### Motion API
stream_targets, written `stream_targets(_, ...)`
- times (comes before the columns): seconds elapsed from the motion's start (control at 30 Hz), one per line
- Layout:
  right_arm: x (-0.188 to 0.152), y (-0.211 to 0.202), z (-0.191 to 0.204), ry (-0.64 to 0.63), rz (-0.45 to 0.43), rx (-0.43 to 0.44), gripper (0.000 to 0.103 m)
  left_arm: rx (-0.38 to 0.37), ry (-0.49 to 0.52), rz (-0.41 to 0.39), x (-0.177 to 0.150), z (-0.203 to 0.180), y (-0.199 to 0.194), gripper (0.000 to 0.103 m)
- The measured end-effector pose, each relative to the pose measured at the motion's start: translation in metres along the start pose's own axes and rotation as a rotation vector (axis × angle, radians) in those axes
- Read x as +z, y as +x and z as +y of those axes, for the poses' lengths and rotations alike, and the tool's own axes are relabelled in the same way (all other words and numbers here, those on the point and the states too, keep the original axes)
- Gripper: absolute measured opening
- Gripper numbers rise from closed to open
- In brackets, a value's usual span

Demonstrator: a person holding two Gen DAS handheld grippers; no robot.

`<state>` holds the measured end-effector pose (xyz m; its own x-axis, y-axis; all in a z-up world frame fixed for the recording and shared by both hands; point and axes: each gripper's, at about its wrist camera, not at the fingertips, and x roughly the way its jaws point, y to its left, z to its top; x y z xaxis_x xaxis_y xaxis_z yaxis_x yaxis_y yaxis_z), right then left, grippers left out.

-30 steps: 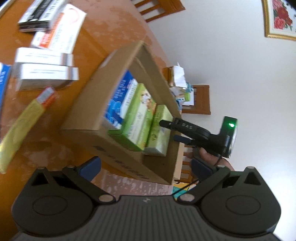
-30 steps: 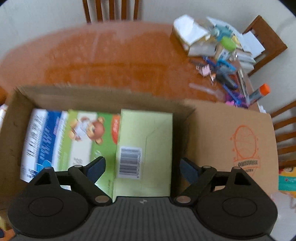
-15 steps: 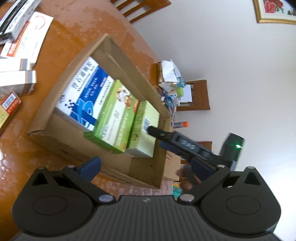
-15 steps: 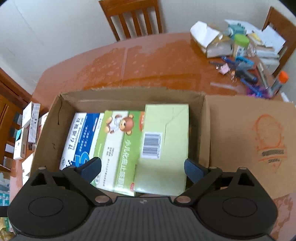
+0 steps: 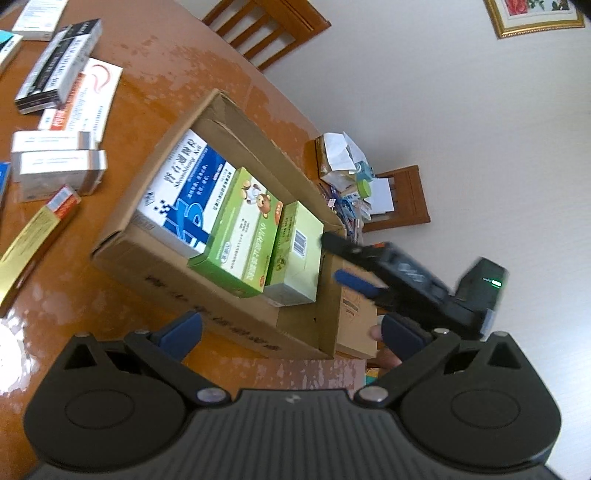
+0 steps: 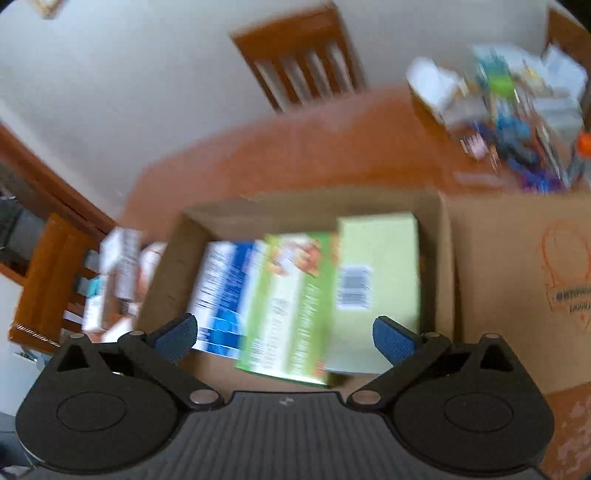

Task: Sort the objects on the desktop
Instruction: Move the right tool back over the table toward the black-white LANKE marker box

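Note:
A cardboard box [image 5: 122, 254] [image 6: 173, 273] on the wooden table holds three packs side by side: a blue-and-white box [image 5: 181, 188] [image 6: 221, 291], a green box with a bear picture [image 5: 240, 232] [image 6: 288, 295] and a pale green box with a barcode [image 5: 299, 251] [image 6: 376, 266]. My left gripper [image 5: 291, 334] hovers open above the box's near wall, nothing between its fingers. My right gripper [image 6: 286, 336] [image 5: 343, 258] is open and empty, raised over the box's right end. The right wrist view is blurred.
Several loose medicine boxes [image 5: 55, 166] and a yellow pack [image 5: 33, 240] lie on the table left of the cardboard box. A heap of stationery and papers [image 5: 347, 177] [image 6: 517, 122] sits at the far right. The box's flap [image 6: 524, 288] lies open. Wooden chairs [image 5: 269, 26] stand around.
My right gripper has lifted up and back from the pale green box, which stays in the cardboard box. The left gripper has pulled back and swung, bringing more loose boxes into view.

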<state>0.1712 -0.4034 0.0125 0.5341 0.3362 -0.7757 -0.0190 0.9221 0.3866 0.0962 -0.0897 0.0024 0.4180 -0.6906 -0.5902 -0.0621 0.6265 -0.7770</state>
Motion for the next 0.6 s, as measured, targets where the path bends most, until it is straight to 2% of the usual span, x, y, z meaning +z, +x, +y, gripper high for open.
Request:
stream_targets(0.1,-0.014,-0.014,0.035,-0.165,-0.059,-0.013,0.103,0.011,0.001,-0.020,-0.009,0.006,-0.012,0.103)
stream_targets(0.23,-0.041,-0.013,0.089,-0.422,-0.086,-0.048,0.103,0.027,-0.030,-0.043,-0.016,0.029,-0.030,0.103)
stream_targets(0.43,-0.073,0.008,0.150,-0.593,-0.040,-0.011,0.103,0.052,-0.096,-0.075,-0.022,0.071,-0.058,0.103)
stream_targets(0.6,-0.079,0.026,0.192,-0.690,-0.024,-0.007,0.103,0.073,-0.150,-0.103,-0.028,0.106,-0.082,0.103)
